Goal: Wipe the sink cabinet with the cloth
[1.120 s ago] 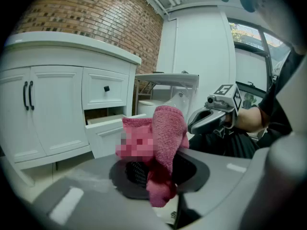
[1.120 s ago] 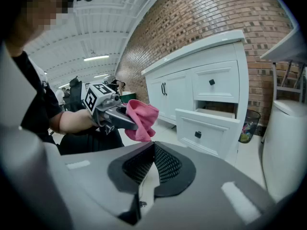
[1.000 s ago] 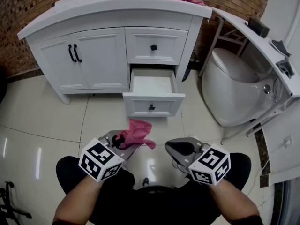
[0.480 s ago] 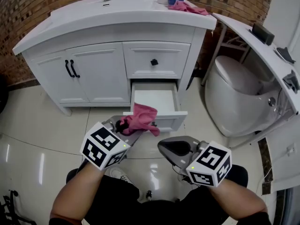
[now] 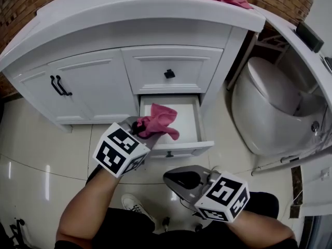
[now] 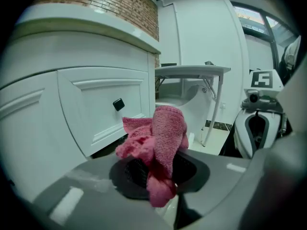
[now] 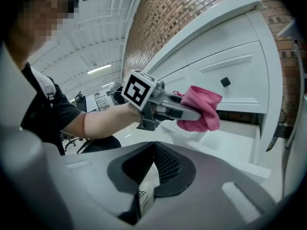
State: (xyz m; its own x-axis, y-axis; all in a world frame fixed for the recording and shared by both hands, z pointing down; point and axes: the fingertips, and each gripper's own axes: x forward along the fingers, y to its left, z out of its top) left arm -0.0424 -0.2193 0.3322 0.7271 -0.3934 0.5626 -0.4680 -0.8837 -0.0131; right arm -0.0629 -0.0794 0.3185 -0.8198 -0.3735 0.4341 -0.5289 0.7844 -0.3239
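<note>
My left gripper [image 5: 137, 129] has its fingers clamped on the pink cloth [image 5: 161, 120] above the sink cabinet [image 5: 98, 87] open drawer [image 5: 182, 150]; right gripper [image 5: 171, 178] fingers closed, holding nothing.

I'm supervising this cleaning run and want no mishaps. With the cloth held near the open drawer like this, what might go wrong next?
The pink cloth is bunched in the left gripper, mostly hanging loose past the jaws. Rubbing may pull it free, and it would likely drop into the open drawer below. That drawer juts out from the cabinet, so a gripper sweeping low could knock it.
</note>
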